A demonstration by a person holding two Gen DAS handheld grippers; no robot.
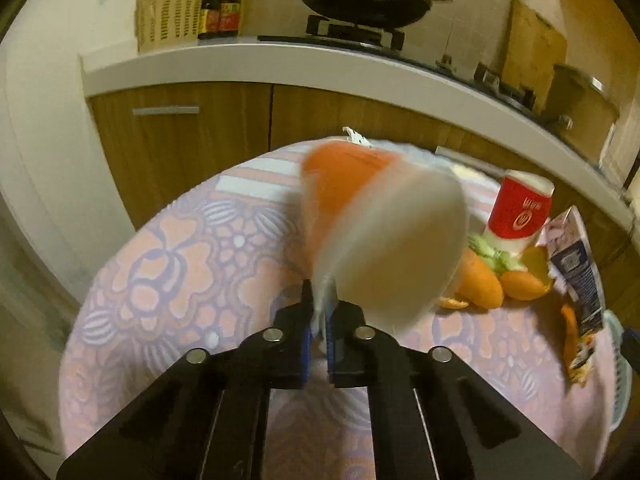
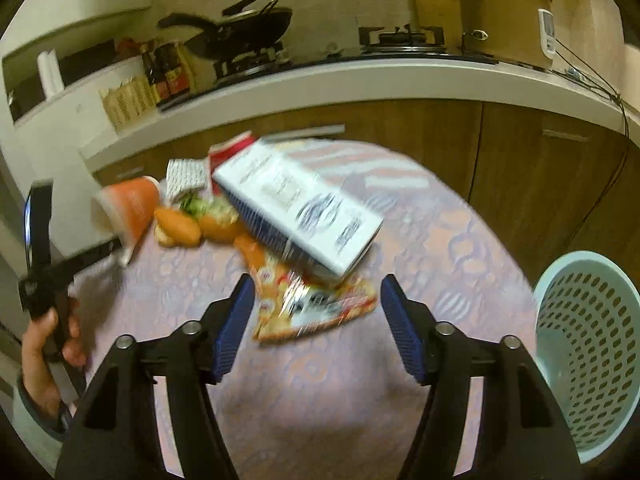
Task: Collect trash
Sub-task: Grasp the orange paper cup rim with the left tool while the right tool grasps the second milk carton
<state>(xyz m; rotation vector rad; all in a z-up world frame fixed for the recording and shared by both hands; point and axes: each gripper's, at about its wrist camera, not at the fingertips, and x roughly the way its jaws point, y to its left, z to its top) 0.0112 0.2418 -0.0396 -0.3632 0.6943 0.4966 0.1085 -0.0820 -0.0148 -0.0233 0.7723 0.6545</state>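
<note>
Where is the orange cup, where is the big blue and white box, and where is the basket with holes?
orange cup (image 1: 384, 248): left wrist view, on its pale open mouth.
blue and white box (image 2: 304, 208): right wrist view, on its white top face.
basket (image 2: 592, 344): right wrist view, on its holed inner wall.

A matt patterned cloth (image 2: 420, 216) covers the table. The far cabinet doors (image 1: 192, 148) look like wood grain; the basket (image 2: 588, 344) on the right is smooth perforated plastic, the snack wrapper (image 2: 316, 312) glossy.
</note>
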